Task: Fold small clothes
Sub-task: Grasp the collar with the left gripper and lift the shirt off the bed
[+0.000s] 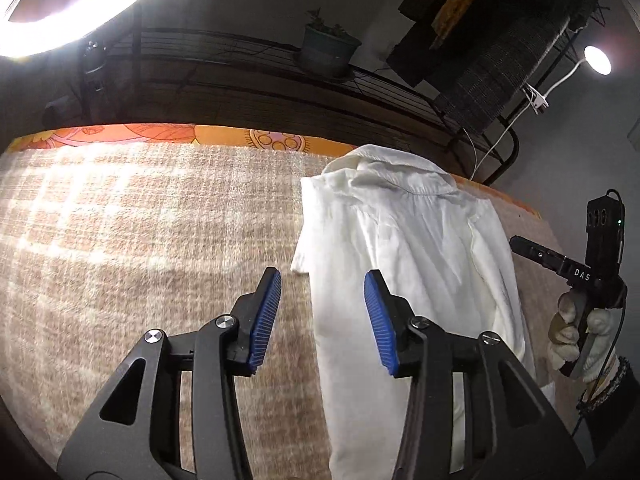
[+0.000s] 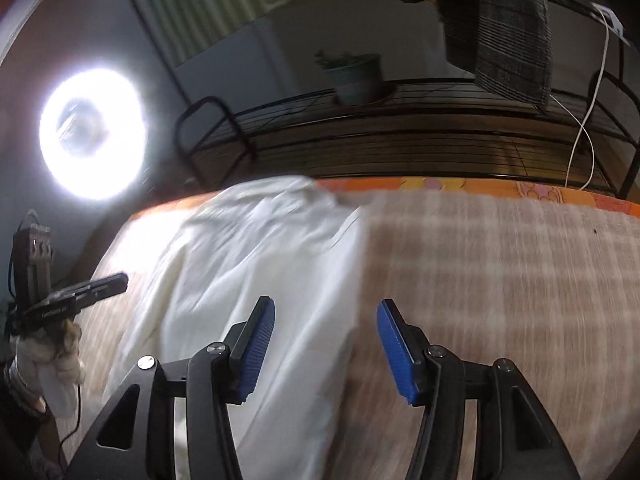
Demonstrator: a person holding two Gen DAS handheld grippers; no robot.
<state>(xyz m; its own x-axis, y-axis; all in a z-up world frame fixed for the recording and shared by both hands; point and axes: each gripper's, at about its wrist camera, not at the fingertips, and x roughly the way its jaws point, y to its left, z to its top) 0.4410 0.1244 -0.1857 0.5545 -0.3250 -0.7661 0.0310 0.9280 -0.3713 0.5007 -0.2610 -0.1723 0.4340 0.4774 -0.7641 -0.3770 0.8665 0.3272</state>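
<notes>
A white collared shirt lies on a beige checked blanket, folded into a long strip with its collar at the far end. My left gripper hovers open over the shirt's left edge, and its blue pads touch nothing. In the right wrist view the shirt is blurred. My right gripper stands open above the shirt's right edge and the blanket. Each gripper shows in the other's view, held by a gloved hand: the right gripper and the left gripper.
An orange patterned sheet shows along the blanket's far edge. Behind it stands a black wire rack with a plant pot and a hanging checked cloth. A ring light and a small lamp glare.
</notes>
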